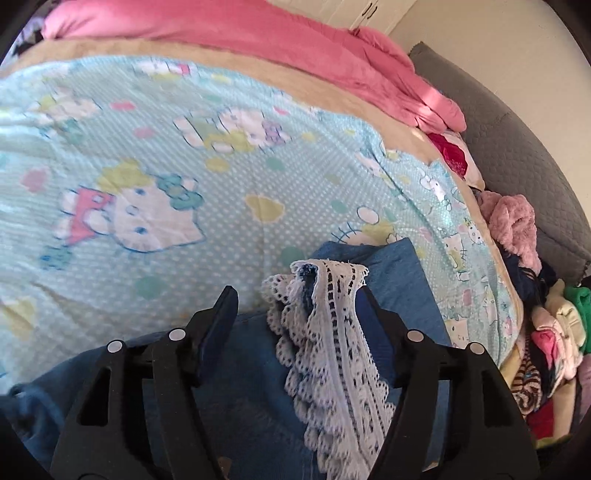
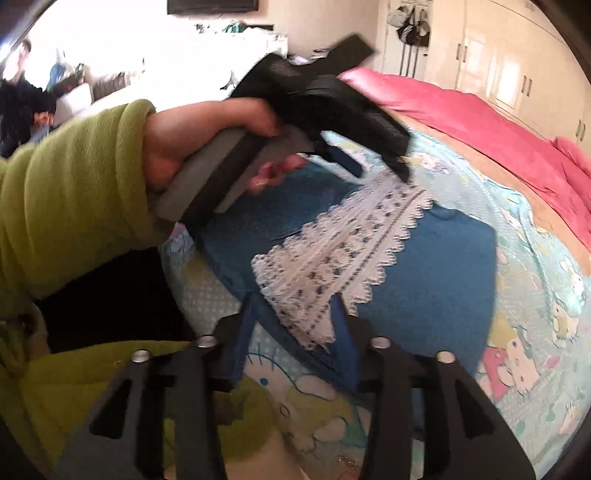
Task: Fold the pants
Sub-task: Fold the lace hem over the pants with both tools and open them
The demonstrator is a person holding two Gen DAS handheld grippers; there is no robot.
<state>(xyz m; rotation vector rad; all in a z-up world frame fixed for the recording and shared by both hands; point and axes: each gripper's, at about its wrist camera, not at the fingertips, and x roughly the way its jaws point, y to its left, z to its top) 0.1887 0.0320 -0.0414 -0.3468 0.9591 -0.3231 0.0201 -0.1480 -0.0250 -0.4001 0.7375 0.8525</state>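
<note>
Blue pants [image 2: 443, 266] with a white lace strip [image 2: 332, 251] lie flat on a light blue cartoon-print sheet [image 2: 535, 295]. My right gripper [image 2: 295, 301] stands open at the near end of the lace; the lace tip and a blue hem lie between its fingers without being pinched. A hand in a green sleeve [image 2: 74, 192] holds my left gripper [image 2: 380, 170] over the far end of the lace. In the left wrist view the left gripper [image 1: 295, 295] is open. A bunched fold of lace [image 1: 332, 332] and blue cloth [image 1: 399, 280] leans against its right finger.
A pink quilt [image 1: 258, 33] lies along the far side of the bed. A heap of mixed clothes [image 1: 554, 332] sits at the right edge beside a grey padded surface [image 1: 517, 147]. Cream wardrobe doors [image 2: 498, 62] stand behind. A person [image 2: 18, 85] is at the far left.
</note>
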